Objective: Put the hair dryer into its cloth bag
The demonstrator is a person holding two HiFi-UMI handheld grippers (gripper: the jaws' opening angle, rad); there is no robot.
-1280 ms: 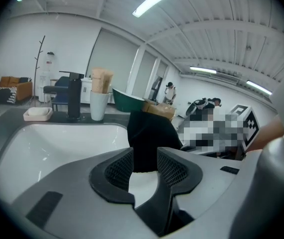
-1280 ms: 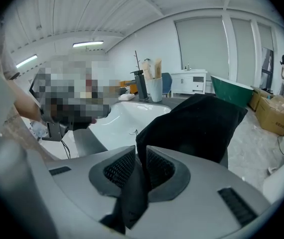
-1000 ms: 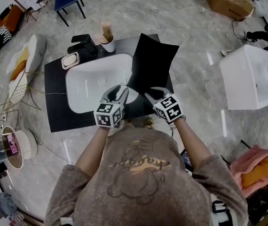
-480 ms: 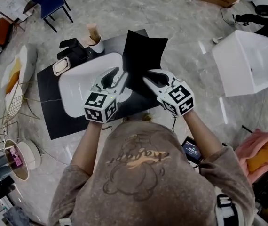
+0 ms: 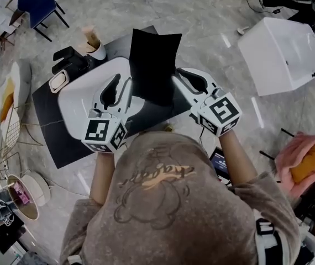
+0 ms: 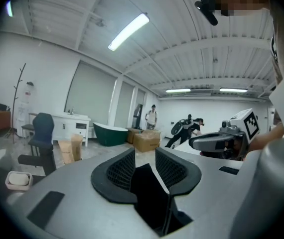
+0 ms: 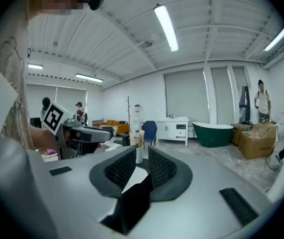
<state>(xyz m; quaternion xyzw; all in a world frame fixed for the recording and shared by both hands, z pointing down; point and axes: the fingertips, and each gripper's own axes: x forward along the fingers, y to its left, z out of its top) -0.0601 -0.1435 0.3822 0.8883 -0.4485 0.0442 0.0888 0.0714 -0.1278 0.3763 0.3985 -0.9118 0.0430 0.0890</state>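
Note:
The black cloth bag (image 5: pixel 153 65) hangs upright over the sink, held by its two side edges. My left gripper (image 5: pixel 121 87) has the bag's left edge between its jaws, seen as black cloth (image 6: pixel 149 193) between the ribbed pads, and the jaws are closing. My right gripper (image 5: pixel 184 80) grips the right edge, where black cloth (image 7: pixel 134 203) sits between its pads, and its jaws are closing too. No hair dryer shows outside the bag. I cannot tell what the bag contains.
Below the bag lie a white sink (image 5: pixel 74 101) and a black counter (image 5: pixel 47 126). At the counter's far left corner stand a black fixture (image 5: pixel 72 59), a soap dish (image 5: pixel 58 81) and a cup of sticks (image 5: pixel 94 43). A white tub (image 5: pixel 282 51) stands at the right.
Both grippers have risen together and spread slightly apart, lifting the black bag higher above the sink. The bag now hangs straighter between them.

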